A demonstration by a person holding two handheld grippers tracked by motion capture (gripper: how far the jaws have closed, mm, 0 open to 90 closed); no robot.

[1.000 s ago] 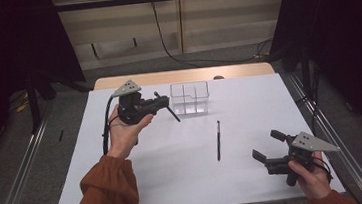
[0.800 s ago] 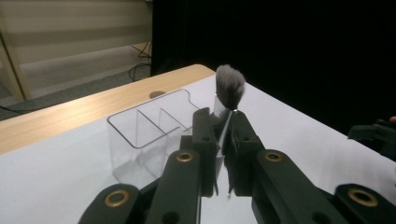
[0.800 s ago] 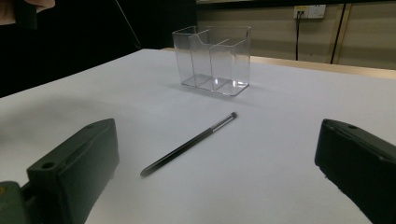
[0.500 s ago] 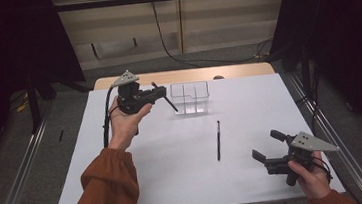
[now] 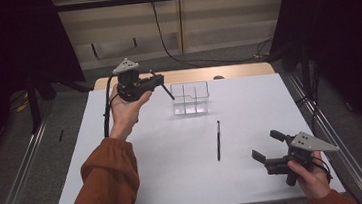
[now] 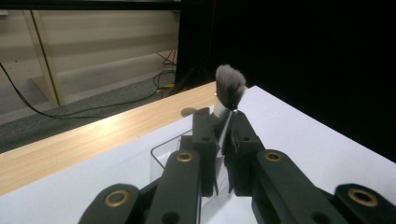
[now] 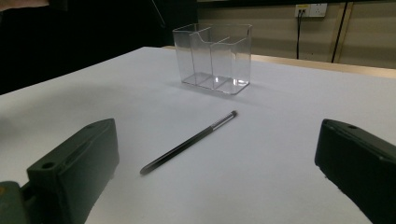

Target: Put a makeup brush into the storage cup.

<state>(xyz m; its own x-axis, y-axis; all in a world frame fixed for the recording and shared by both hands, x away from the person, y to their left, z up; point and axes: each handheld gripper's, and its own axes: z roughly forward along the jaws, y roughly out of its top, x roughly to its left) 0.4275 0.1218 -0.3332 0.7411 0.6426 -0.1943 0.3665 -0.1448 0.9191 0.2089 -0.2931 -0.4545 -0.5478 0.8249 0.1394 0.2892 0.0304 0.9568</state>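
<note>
Left gripper (image 5: 159, 84) is clamped on a slim black-handled makeup brush with a grey bristle tuft (image 6: 229, 86), held above the table beside the clear plastic divided organizer box (image 5: 190, 98). Brush looks light, stiff, slippery (soft bristles, so grip the handle). Right gripper (image 5: 268, 146) jaws stand apart, near a thin black liner brush (image 5: 218, 139) on the white table (image 5: 176, 178).

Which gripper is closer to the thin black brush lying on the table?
The right gripper. It hovers open just right of the thin brush on the white table. The left gripper is farther back, beside the clear box, shut on a fluffy brush.
</note>
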